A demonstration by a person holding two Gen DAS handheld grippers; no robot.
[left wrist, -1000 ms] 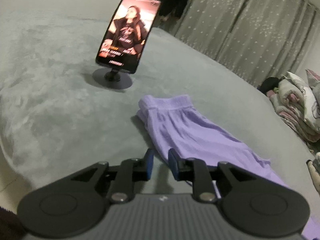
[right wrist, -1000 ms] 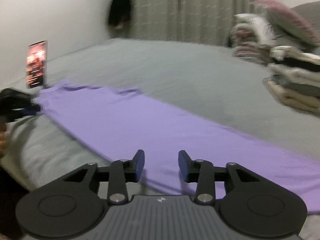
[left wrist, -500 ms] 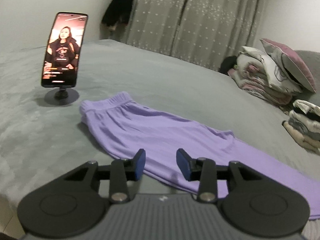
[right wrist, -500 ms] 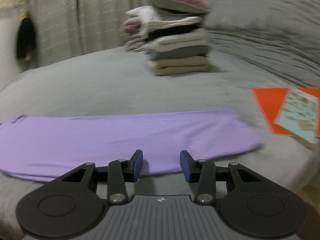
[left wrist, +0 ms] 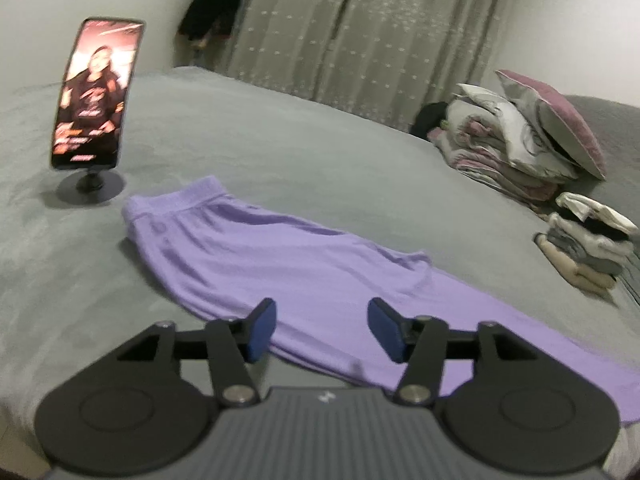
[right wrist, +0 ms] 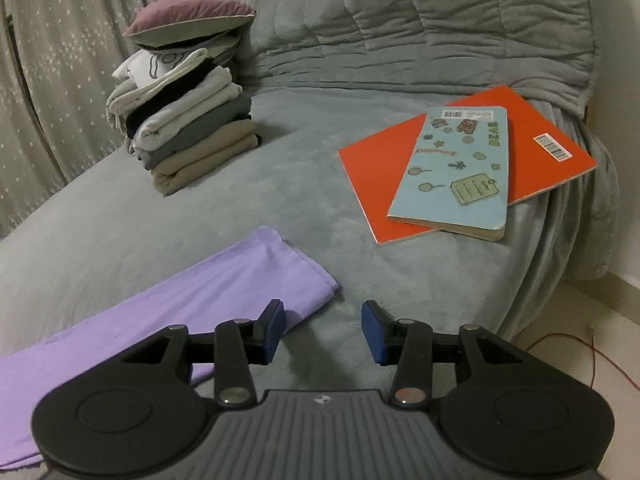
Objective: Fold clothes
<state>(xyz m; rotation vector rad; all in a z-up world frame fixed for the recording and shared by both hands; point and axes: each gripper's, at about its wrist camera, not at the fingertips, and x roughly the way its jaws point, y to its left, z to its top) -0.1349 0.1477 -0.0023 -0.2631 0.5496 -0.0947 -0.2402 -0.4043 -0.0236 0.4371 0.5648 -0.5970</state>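
Bed (left wrist: 320,152): covered by a grey plush blanket that forms the working surface in both views. In the right wrist view the blanket drapes over the bed's far edge down toward the floor.

Curtains (left wrist: 360,32): grey, patterned with small pale dots, hanging behind the bed.

Lilac trousers (left wrist: 280,256): laid flat and lengthwise on the blanket, doubled leg over leg. The elasticated waistband (left wrist: 180,196) lies near the phone stand. The leg hem (right wrist: 296,276) lies at the opposite end, close to the near edge of the bed.

Bedding pile (left wrist: 520,136): folded quilts with a mauve cushion on top, at the far side of the bed.

Stack of folded clothes (right wrist: 192,128): beige, grey, black and white items, stacked on the blanket well apart from the trousers.

Red notebook (right wrist: 552,148): flat on the blanket, beyond the hem. A pale blue booklet (right wrist: 460,168) lies on top of it, overlapping.

Phone (left wrist: 96,96): upright on a round black stand, screen lit, just beyond the waistband.

Left gripper (left wrist: 322,328): positioned over the near edge of the upper trouser section. Jaws spread wide with nothing between the blue pads; contact with the fabric cannot be determined.

Right gripper (right wrist: 323,330): positioned just beside the hem corner. Jaws spread wide and empty; the left pad sits over the hem edge, the right pad over bare blanket.
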